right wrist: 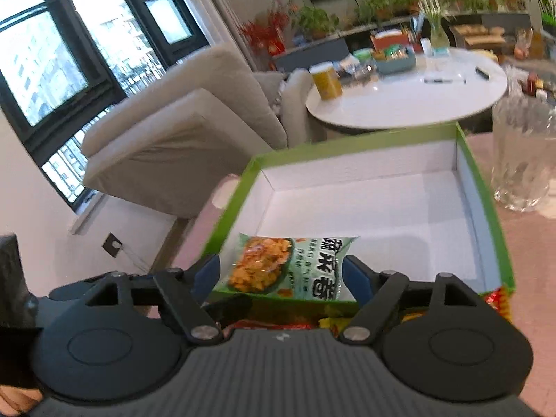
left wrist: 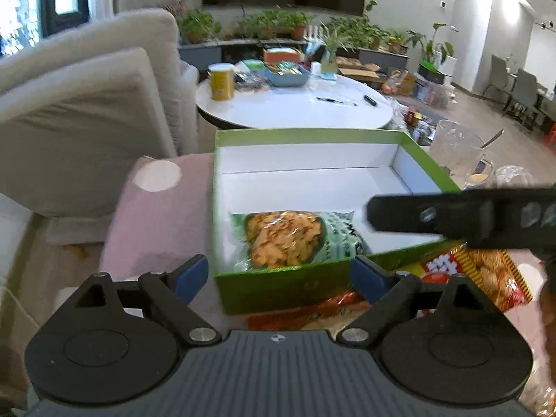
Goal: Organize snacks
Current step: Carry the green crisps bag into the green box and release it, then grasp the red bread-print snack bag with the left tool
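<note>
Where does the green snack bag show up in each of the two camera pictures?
Left wrist: the snack bag lies low centre, in the green box at its near wall.
Right wrist: the snack bag sits low centre, between the open fingers.
Shared landmark: the white round table behind the box.

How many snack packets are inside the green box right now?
1. A green snack packet lies in the green box at its near left corner; the rest of the box floor shows bare white. Other packets sit outside, in front.
</note>
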Tool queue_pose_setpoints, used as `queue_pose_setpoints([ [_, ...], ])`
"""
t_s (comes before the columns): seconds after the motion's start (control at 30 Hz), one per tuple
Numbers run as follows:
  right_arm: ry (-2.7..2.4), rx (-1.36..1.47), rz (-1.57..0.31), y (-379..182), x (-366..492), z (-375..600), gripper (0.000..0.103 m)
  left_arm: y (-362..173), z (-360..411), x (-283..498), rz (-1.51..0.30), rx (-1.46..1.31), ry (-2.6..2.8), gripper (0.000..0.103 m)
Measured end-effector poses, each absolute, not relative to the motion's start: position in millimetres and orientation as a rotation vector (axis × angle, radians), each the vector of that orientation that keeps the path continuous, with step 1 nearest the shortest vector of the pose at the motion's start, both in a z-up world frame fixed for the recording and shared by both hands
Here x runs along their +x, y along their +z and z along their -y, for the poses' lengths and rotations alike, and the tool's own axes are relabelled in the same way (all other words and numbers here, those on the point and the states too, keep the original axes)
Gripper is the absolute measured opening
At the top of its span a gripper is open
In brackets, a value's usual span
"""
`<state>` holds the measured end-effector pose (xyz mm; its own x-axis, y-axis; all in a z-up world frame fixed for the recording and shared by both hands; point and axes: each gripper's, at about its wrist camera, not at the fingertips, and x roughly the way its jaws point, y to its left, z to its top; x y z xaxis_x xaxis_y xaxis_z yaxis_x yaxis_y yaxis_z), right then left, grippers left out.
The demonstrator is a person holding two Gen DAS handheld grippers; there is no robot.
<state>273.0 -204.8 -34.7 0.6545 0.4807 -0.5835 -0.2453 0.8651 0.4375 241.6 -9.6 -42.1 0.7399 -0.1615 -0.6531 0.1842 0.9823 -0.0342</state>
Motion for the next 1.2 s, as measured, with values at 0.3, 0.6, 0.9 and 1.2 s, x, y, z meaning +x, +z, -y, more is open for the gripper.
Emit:
queue_pose_setpoints([
  [0.3,0.44,0.313,-0.726,-29,229,200,0.074,-34,-5,191,-0.669,-0.019,-0.145,0.095],
  [0.6,0.418,0.351,-0.803,-44,216,192,0.074,-42,-11,162,-0.673,-0.04,-0.13,0.096],
  [0.9,0.39,0.345,-0.868,-62,221,182,0.074,-59,-12,162,-0.706,-0.046,-0.144,0.096],
  [1.2,0.37,0.323,-0.931,-80,234,174,0.074,-75,-14,174,-0.751,-0.063,-0.161,0.096],
])
